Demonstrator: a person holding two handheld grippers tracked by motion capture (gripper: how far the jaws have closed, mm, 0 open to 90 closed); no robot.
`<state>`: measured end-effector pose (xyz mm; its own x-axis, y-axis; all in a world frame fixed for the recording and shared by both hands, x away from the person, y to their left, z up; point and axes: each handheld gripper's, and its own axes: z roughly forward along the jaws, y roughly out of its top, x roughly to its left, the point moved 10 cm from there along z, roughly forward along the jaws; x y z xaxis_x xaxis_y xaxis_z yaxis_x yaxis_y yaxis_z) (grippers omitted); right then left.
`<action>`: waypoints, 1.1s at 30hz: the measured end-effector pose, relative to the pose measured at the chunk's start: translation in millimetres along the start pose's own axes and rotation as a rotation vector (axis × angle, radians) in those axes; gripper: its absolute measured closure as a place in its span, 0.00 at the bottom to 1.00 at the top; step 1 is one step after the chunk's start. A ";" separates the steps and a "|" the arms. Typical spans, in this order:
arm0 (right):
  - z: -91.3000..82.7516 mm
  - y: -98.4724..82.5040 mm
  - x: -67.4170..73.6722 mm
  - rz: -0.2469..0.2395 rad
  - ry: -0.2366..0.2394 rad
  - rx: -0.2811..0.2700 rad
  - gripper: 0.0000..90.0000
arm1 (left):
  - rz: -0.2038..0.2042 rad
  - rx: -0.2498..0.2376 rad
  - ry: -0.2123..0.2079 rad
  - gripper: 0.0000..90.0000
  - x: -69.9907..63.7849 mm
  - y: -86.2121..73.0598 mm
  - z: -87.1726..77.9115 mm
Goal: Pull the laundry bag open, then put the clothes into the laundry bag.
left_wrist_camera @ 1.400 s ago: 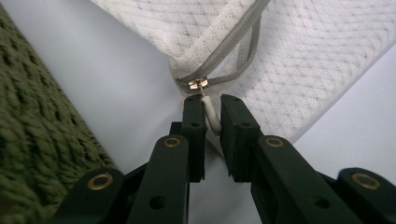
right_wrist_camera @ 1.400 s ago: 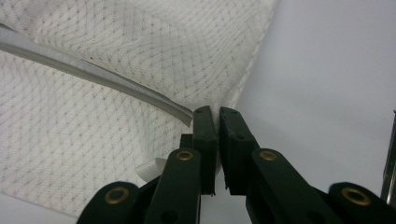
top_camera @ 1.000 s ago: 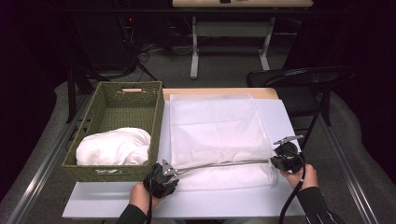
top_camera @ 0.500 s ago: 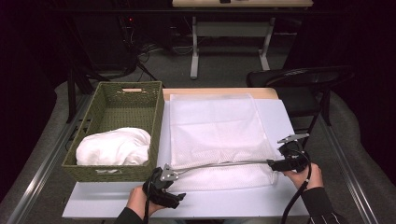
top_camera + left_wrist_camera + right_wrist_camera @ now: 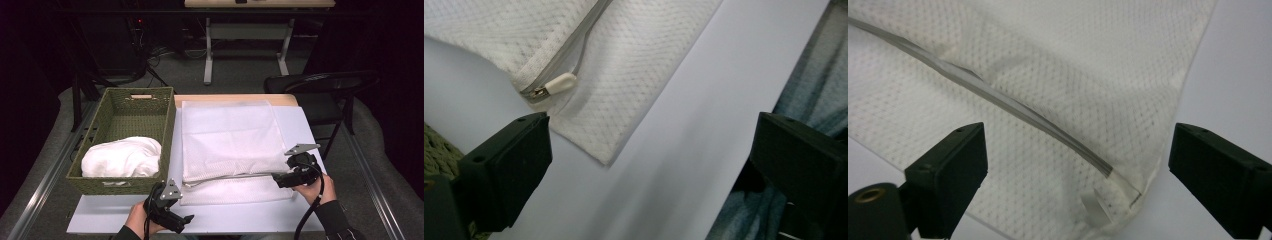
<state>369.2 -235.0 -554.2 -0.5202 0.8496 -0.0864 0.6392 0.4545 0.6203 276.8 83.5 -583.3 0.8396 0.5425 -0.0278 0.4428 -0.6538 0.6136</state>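
Mesh laundry bag (image 5: 227, 145) lies flat on the white board (image 5: 280, 217), just right of the green basket (image 5: 122, 147), zipper (image 5: 1013, 107) along its near edge. Left gripper (image 5: 172, 217) & right gripper (image 5: 282, 179) have both just been opening; jaws wide, nothing between them. Bag looks light, limp, prob. slippery; best pinched at the corners by the zip, or at the zip pull (image 5: 559, 84).

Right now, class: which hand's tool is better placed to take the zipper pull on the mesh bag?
Left. Its open tool looks straight at the zipper pull at the mesh bag's near left corner. The right tool faces the zipper's far end.
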 end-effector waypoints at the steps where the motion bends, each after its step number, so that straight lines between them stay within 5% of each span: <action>1: -0.5 2.4 2.1 -0.003 0.004 -0.008 0.06 | 0.002 -0.001 0.000 0.03 -0.9 -0.1 -1.2; 12: 6.0 18.0 25.7 -0.084 0.034 -0.018 0.00 | 0.020 -0.021 0.021 0.00 -2.5 -11.9 -22.0; 20: 14.3 26.7 36.2 -0.124 0.049 -0.017 0.00 | -0.001 -0.066 0.032 0.00 -0.9 -14.7 -27.7; 26: 21.8 33.0 38.6 -0.138 0.073 -0.017 0.00 | -0.034 -0.067 0.000 0.00 1.9 -16.6 -24.8; 33: 32.6 44.1 47.3 -0.176 0.089 -0.023 0.04 | -0.023 -0.071 0.002 0.00 1.7 -17.3 -25.0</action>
<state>391.3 -166.1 -556.3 -0.6714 0.7302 -0.1268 0.5214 0.5869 0.6194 262.7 108.9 -574.3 0.8285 0.5585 -0.0411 0.4388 -0.6019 0.6672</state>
